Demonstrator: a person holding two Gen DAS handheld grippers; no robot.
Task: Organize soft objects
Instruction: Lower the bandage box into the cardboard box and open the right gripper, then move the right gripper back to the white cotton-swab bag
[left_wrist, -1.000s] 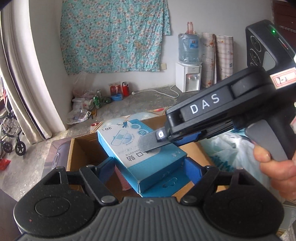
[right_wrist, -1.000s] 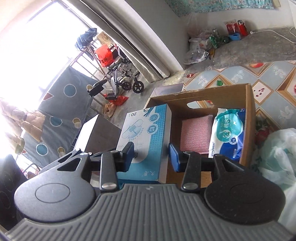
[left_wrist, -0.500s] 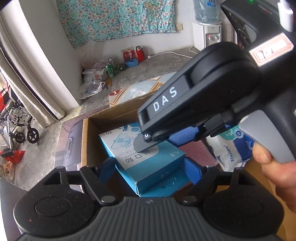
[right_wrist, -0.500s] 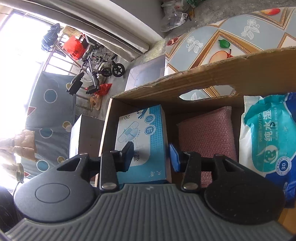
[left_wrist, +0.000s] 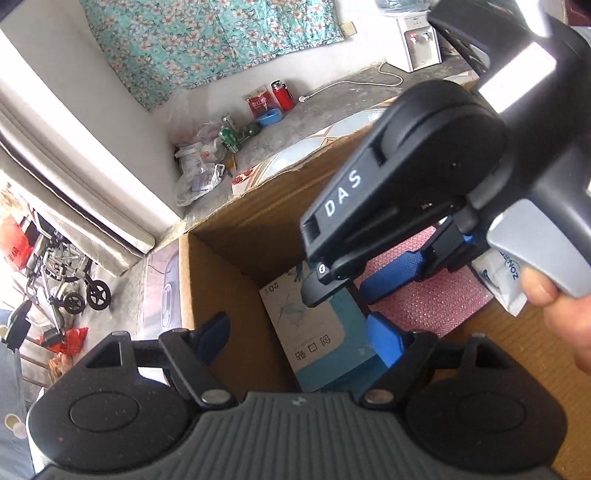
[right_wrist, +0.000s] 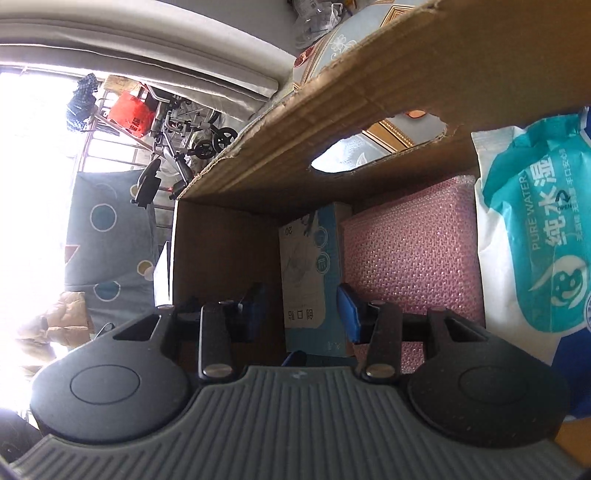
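The blue box (right_wrist: 314, 280) stands inside the cardboard carton (right_wrist: 369, 92), pinched between the half-closed right tongs (right_wrist: 301, 312). Pink sponge (right_wrist: 410, 251) lies just right of them. The left tongs (left_wrist: 295, 338) gape wide around the box, gripping nothing.

I see my left gripper (left_wrist: 295, 334) spread wide around the blue box (left_wrist: 317, 332) inside the cardboard box (left_wrist: 221, 266), my right gripper (left_wrist: 354, 286) above it.

Blue plaster box (right_wrist: 314, 280) stands on edge inside the cardboard box (right_wrist: 369, 74); pink sponge (right_wrist: 410, 254) beside it; wipes pack (right_wrist: 535, 240) next.
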